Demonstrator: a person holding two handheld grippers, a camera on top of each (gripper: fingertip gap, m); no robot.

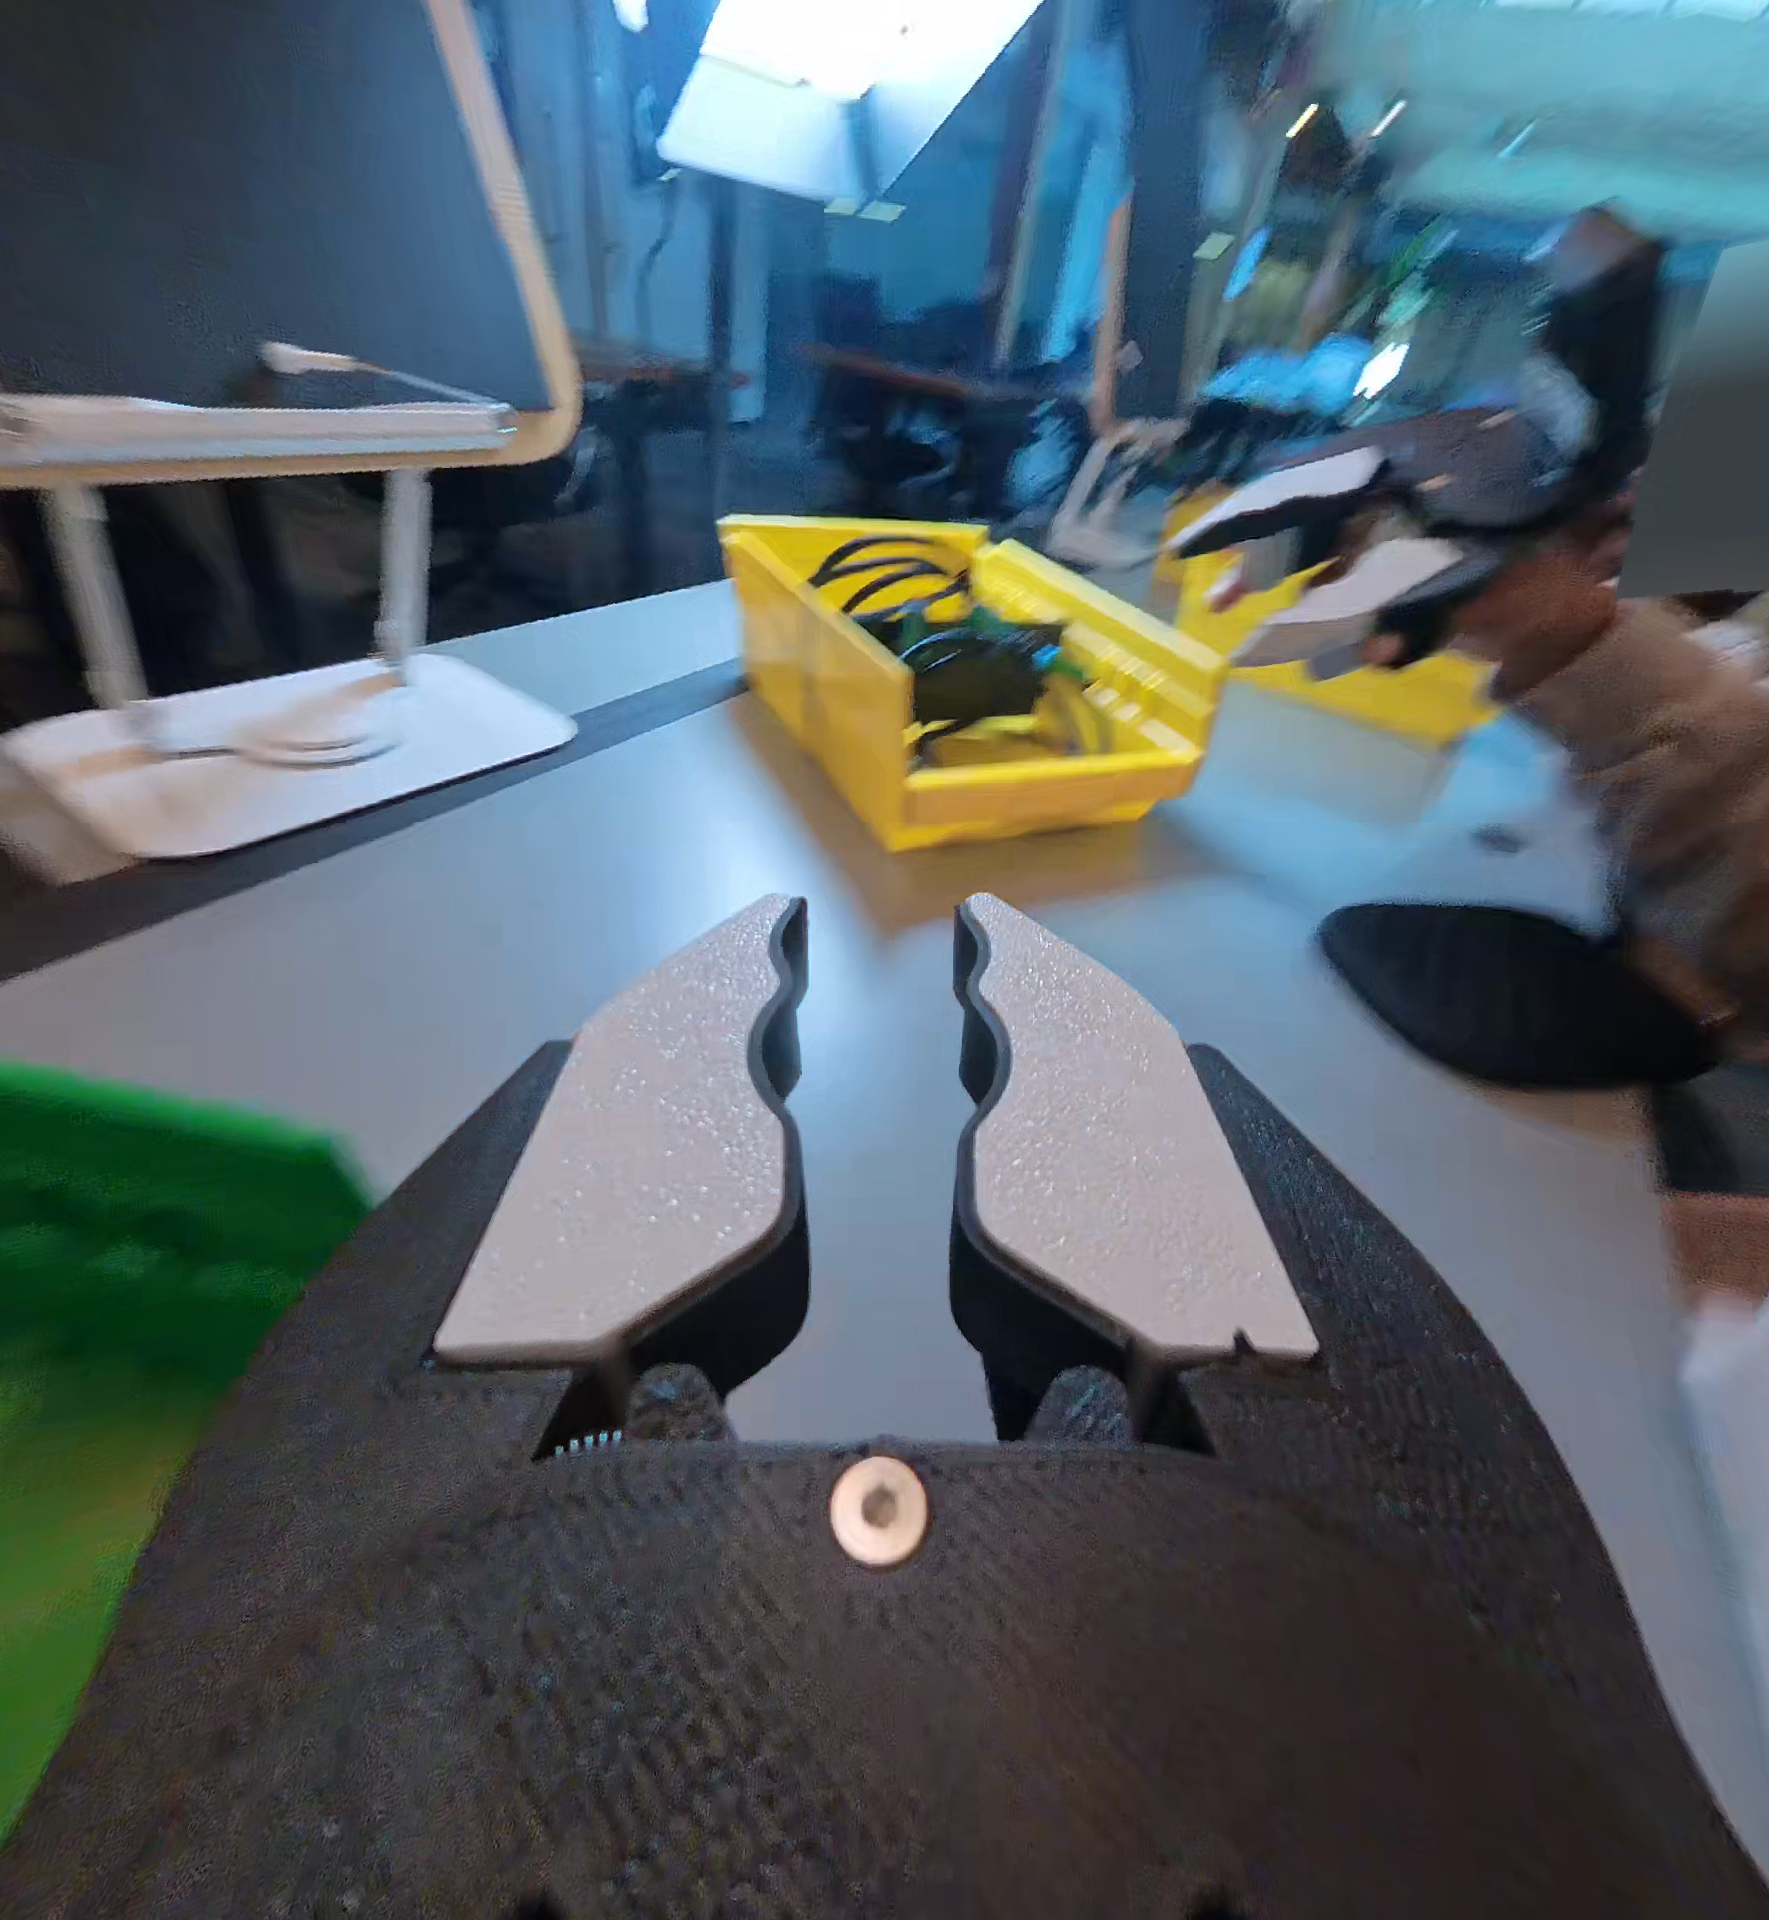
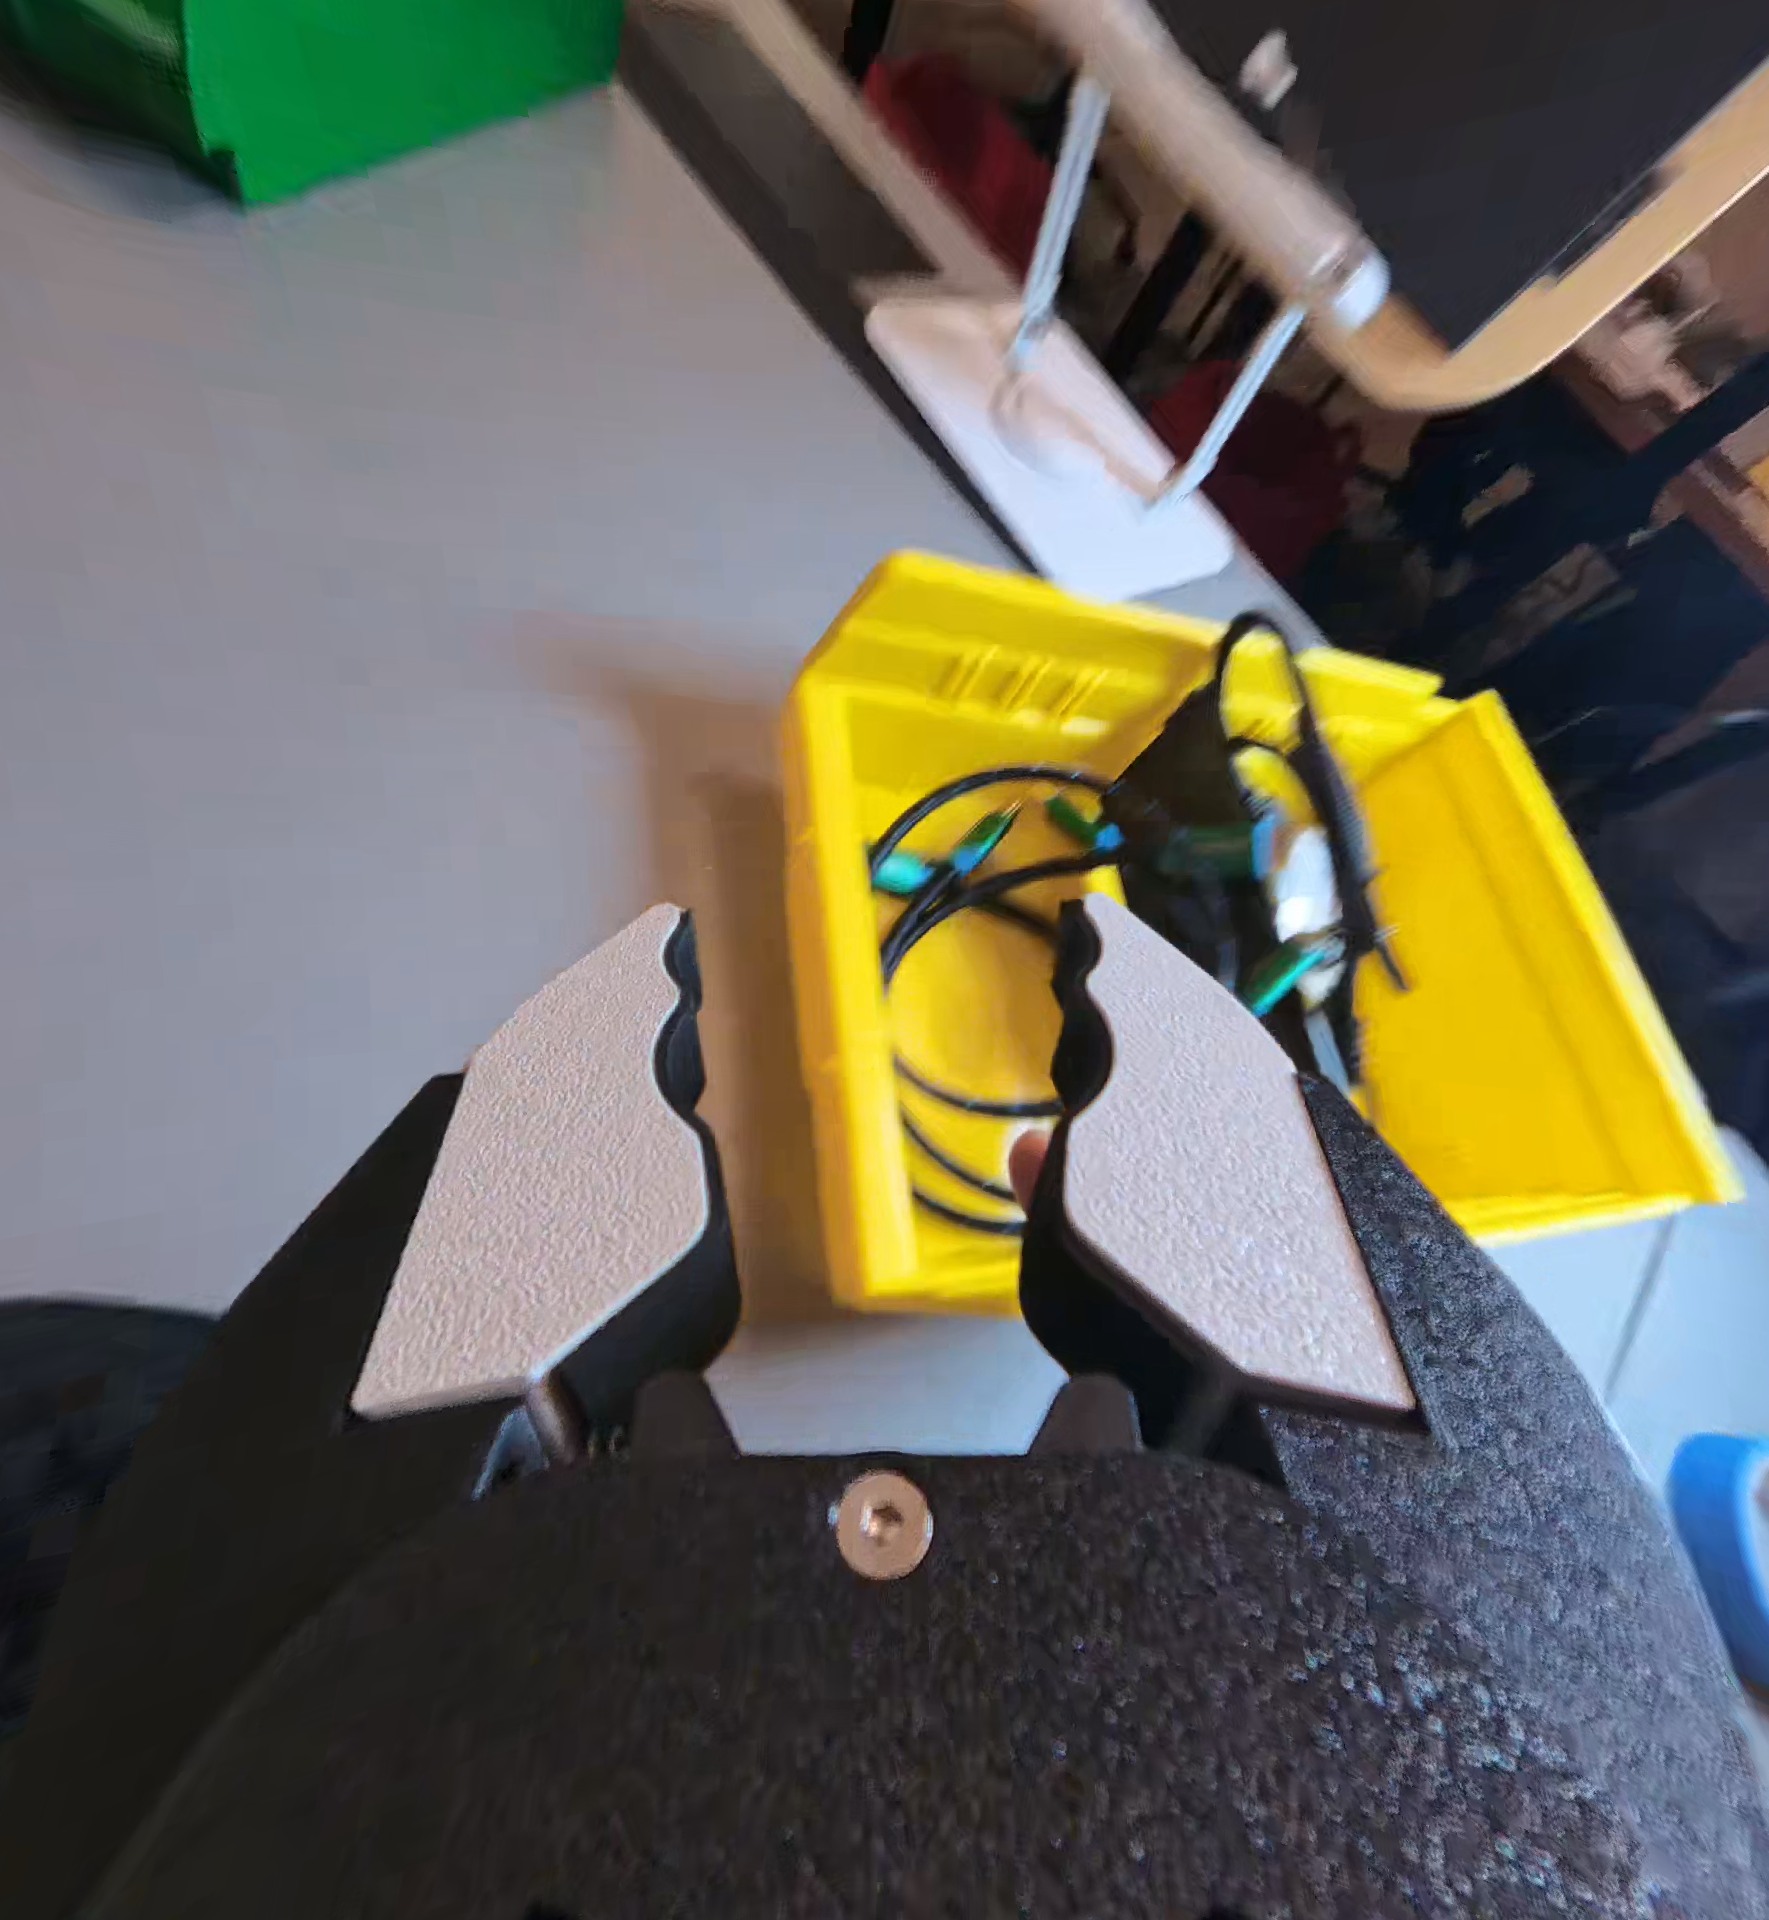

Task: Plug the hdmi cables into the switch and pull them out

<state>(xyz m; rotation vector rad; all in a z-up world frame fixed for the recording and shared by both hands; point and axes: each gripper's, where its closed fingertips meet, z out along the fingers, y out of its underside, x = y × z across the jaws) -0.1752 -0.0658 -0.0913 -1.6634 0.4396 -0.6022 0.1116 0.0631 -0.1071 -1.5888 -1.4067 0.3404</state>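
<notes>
Your left tool [image 1: 880, 925] hangs empty, fingers narrowly parted, over the grey surface [image 1: 547, 935], yellow bin [image 1: 963, 717] of black cables [image 1: 890, 571] at 12 o'clock; your right tool [image 2: 875, 925], gaping wide and empty, hovers above that bin [image 2: 1482, 987], cables [image 2: 963, 883] coiled inside, no writing legible.

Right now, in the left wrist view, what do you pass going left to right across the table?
Green box → white monitor base → yellow bin of black cables → the right gripper, open above a second yellow bin → dark round object.

Grey table [image 1: 547, 935] with yellow bins [image 1: 963, 707]
</notes>
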